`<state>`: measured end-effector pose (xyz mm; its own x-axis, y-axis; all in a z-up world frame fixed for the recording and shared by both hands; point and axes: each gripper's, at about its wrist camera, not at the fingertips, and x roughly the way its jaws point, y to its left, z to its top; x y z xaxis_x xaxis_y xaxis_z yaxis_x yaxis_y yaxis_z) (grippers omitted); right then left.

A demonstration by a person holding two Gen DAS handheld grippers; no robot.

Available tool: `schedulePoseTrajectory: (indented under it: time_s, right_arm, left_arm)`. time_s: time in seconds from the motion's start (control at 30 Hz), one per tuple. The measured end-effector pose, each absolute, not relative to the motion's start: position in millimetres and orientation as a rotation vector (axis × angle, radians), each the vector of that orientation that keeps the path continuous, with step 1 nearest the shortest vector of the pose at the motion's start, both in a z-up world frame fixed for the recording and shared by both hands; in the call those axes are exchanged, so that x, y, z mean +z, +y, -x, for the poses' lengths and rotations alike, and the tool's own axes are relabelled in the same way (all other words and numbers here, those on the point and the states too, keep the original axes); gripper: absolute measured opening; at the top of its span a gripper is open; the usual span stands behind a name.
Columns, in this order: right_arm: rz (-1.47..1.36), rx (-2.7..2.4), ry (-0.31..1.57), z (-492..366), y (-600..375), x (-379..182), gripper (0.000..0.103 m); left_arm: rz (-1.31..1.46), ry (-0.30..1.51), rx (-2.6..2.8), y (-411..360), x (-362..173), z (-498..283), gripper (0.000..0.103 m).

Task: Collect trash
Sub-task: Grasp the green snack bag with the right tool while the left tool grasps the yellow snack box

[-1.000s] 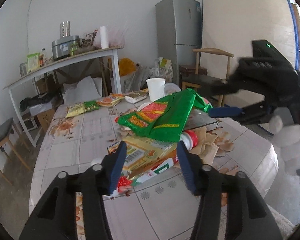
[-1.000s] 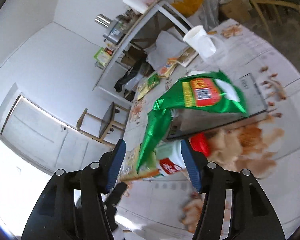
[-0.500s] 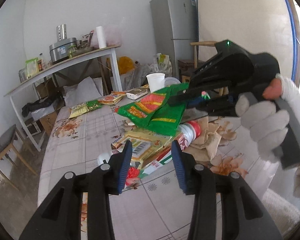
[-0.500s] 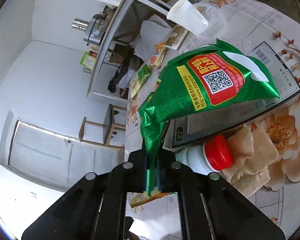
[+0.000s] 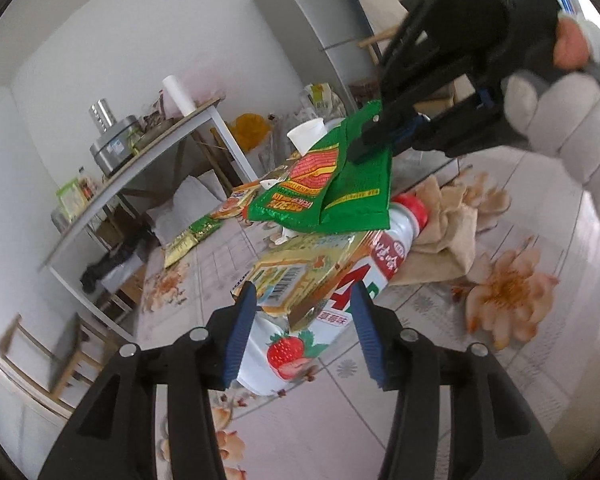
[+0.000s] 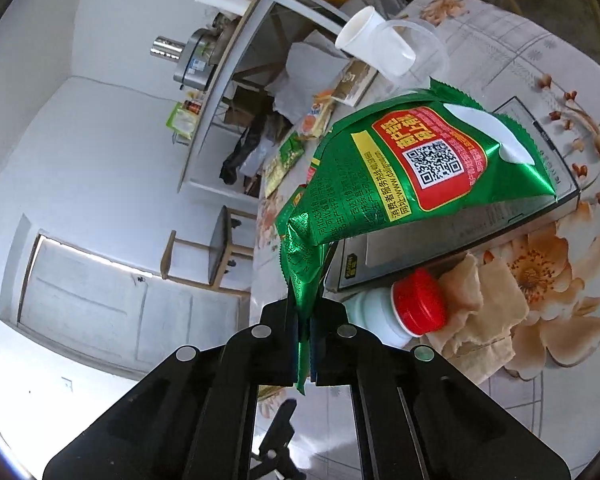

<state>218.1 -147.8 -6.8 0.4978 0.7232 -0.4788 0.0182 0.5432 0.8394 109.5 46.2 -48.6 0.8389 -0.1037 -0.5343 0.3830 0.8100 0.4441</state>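
My right gripper (image 6: 305, 332) is shut on the edge of a green foil snack bag (image 6: 412, 176) and holds it up above the table; it also shows in the left wrist view (image 5: 374, 138), clamping the bag (image 5: 332, 188). My left gripper (image 5: 302, 320) is open, its fingers on either side of a white strawberry-print bottle with a red cap (image 5: 340, 300) that lies on its side under a yellow wrapper (image 5: 300, 268). The bottle's red cap shows in the right wrist view (image 6: 418, 308).
Crumpled brown paper (image 5: 448, 224) lies beside the bottle on the flowered table (image 5: 440, 360). A flat grey box (image 6: 480, 224), a white paper cup (image 6: 374, 50) in a clear tub and several wrappers (image 6: 288, 160) lie farther back. A shelf table, chairs and a fridge (image 5: 320, 28) stand beyond.
My right gripper closed on the green bag's edge and lifted it. My left gripper moved forward and down until its open fingers straddle the bottle.
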Motion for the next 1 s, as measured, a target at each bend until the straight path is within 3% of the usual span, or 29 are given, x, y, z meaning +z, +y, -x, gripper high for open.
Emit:
schedulePoseTrajectory:
  time_s: [0.17, 0.33, 0.5, 1.0]
  right_arm:
    - [-0.889, 0.513, 0.976, -217, -145, -9, 0.002]
    - [-0.853, 0.511, 0.972, -215, -144, -7, 0.002]
    - [-0.829, 0.510, 0.961, -213, -142, -2, 0.002]
    - [-0.719, 0.489, 0.857, -194, -147, 29, 0.002]
  left_arm:
    - [-0.621, 0.529, -0.280, 44, -51, -116, 0.046]
    - [-0.650, 0.561, -0.295, 42, -56, -118, 0.028]
    - [-0.654, 0.558, -0.303, 43, -58, -114, 0.021]
    - [-0.632, 0.494, -0.268, 49, -43, -99, 0.006]
